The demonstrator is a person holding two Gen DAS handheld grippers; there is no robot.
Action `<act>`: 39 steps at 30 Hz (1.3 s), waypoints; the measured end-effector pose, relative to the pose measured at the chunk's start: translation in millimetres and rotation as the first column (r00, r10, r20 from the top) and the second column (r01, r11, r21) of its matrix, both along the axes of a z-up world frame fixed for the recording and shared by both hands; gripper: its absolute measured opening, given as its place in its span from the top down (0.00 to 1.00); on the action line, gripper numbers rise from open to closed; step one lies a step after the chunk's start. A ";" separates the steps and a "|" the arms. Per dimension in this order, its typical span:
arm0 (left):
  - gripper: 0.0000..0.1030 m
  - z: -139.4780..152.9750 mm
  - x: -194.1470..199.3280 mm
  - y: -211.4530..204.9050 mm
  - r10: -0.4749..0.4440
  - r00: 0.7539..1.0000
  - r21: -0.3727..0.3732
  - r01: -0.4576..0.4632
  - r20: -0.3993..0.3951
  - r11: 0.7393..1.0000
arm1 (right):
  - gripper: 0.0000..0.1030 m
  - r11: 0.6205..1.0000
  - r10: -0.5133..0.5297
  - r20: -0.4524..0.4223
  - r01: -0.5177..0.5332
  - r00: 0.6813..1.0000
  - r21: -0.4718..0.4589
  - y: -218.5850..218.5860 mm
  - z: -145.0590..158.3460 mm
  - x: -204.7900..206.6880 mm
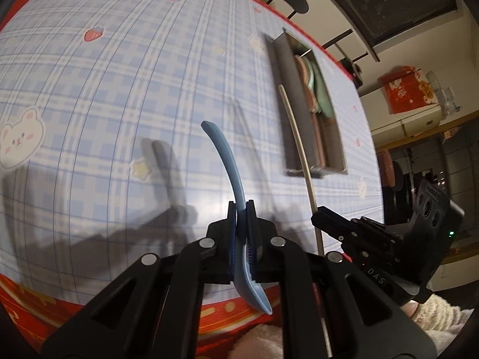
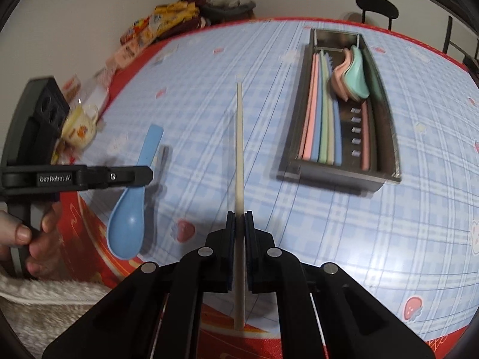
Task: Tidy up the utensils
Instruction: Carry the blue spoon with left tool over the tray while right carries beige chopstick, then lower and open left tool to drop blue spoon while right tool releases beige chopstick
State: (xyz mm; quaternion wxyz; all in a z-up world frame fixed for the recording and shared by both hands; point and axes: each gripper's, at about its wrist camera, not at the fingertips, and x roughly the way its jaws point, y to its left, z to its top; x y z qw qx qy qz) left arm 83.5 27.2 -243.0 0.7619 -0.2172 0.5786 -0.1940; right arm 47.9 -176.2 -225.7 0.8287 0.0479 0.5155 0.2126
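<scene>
Both grippers loaded, utensils held clear above the table.

Left gripper (image 1: 242, 206) is clenched on a blue spoon (image 1: 227, 161), handle pointing to 12 o'clock. Right gripper (image 2: 239, 218) is clamped on a beige chopstick (image 2: 239, 137), also pointing to 12 o'clock. The utensil tray (image 2: 386, 137), holding coloured chopsticks and spoons, sits at 1 o'clock in the right wrist view on the checked tablecloth (image 2: 344, 239).

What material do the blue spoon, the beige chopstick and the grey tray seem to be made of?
Blue spoon: probably plastic or melamine, with an even matte colour and thick moulded edges. Beige chopstick: possibly plastic or pale wood; no grain is visible. Grey tray: probably metal, with thin dull walls and punched slots.
</scene>
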 end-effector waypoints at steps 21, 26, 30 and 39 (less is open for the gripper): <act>0.90 64.0 103.2 -49.3 -0.093 0.990 -0.044 0.099 0.107 0.994 | 0.94 0.966 -0.238 0.002 0.237 0.971 0.106 -64.3 17.5 97.0; 0.90 71.7 140.9 -79.3 -0.136 0.982 -0.042 0.142 0.130 0.989 | 0.94 0.956 -0.268 -0.024 0.269 0.963 0.116 -65.6 7.1 120.2; 0.90 69.4 167.0 -102.9 -0.162 0.978 -0.051 0.170 0.133 0.984 | 0.94 0.953 -0.280 -0.031 0.282 0.960 0.114 -64.0 -0.7 128.3; 0.90 51.7 209.3 -132.2 -0.197 0.974 -0.063 0.204 0.108 0.977 | 0.94 0.953 -0.279 -0.056 0.283 0.959 0.105 -60.1 -15.6 139.7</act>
